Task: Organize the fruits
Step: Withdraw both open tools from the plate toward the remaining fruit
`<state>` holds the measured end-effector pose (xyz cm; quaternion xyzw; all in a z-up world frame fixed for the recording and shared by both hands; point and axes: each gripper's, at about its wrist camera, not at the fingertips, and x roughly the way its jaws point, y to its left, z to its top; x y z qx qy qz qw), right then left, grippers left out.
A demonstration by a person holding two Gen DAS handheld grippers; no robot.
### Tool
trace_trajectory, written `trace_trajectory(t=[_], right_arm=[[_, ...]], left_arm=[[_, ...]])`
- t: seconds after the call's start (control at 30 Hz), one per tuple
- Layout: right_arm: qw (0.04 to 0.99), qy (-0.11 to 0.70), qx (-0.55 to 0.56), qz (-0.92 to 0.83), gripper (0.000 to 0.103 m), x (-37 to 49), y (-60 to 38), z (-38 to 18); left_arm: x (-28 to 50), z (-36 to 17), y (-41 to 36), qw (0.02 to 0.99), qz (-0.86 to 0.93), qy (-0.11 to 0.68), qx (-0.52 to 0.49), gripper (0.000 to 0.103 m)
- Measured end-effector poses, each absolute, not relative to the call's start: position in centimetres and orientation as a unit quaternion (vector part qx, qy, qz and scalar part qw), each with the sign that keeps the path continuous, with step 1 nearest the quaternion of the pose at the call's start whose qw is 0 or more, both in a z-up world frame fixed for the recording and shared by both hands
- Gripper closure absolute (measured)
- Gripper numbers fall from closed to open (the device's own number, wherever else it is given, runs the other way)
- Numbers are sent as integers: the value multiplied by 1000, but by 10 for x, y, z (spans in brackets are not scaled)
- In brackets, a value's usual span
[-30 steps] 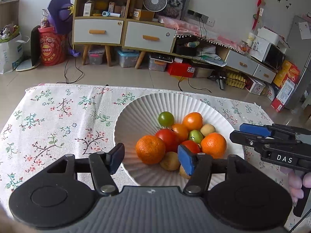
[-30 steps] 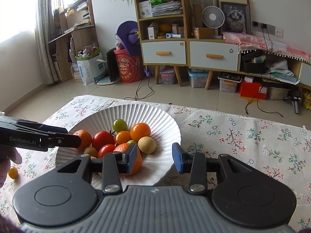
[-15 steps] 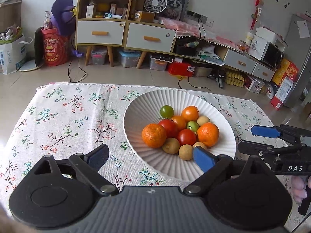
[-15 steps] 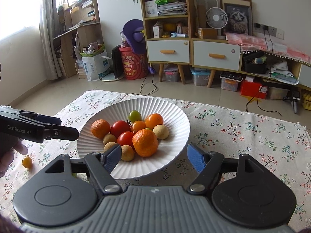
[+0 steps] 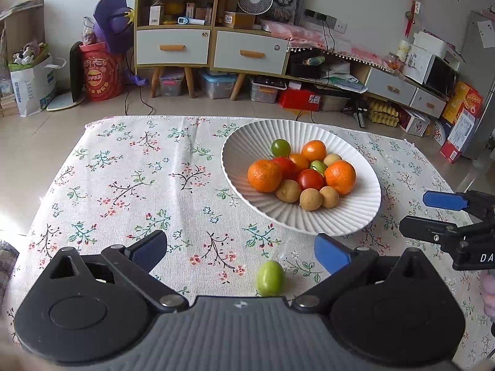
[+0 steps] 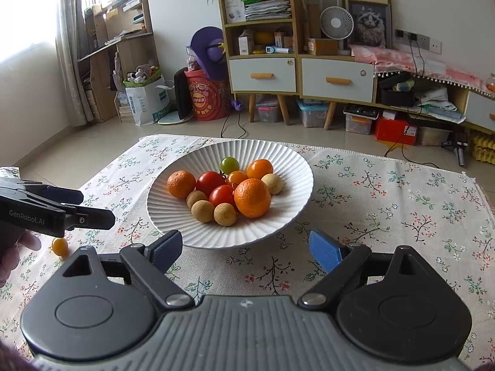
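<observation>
A white ribbed plate (image 5: 309, 225) (image 6: 173, 216) on the flowered cloth holds two mandarins (image 5: 264, 175) (image 6: 252, 198), red, orange and green tomatoes (image 5: 310, 179) and several small tan fruits (image 6: 225, 214). My left gripper (image 5: 238, 242) hangs short of the plate, its jaws opening wide and gripping nothing. A green fruit (image 5: 269, 278) lies on the cloth beneath it, untouched. My right gripper (image 6: 244, 241) is also opening, empty, just before the plate's near rim. A small orange tomato (image 6: 59, 246) lies on the cloth under the left gripper's fingers (image 6: 89, 216).
The cloth (image 5: 139, 185) covers a low table whose far edge (image 6: 371, 154) faces a tiled floor. Behind stand a cabinet with drawers (image 5: 210, 49), a red drum (image 5: 100, 74), bags and boxes. A hand (image 6: 12, 256) holds the left gripper.
Both grippers have drawn back from the plate and their jaws have spread wide. The mandarins that were by their fingers stay in the plate. The green fruit has come into view.
</observation>
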<state>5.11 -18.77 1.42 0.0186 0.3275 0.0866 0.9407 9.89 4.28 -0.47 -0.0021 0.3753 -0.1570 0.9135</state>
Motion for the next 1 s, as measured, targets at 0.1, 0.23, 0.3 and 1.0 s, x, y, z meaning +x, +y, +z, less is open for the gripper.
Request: trace_trajectory(t=[0.1, 0.23, 0.3, 1.0], right_arm=[[941, 329, 18, 82, 13, 44, -186, 12], [941, 331, 18, 74, 11, 36, -186, 8], [942, 329, 15, 68, 9, 32, -185, 7], [943, 330, 29, 12, 6, -7, -182, -32]], left_arm=[[93, -9, 45, 912, -155, 380, 3, 3], [85, -13, 49, 911, -150, 385, 14, 3], [78, -17, 51, 910, -152, 386, 20, 3], [15, -69, 35, 924, -159, 339, 72, 3]])
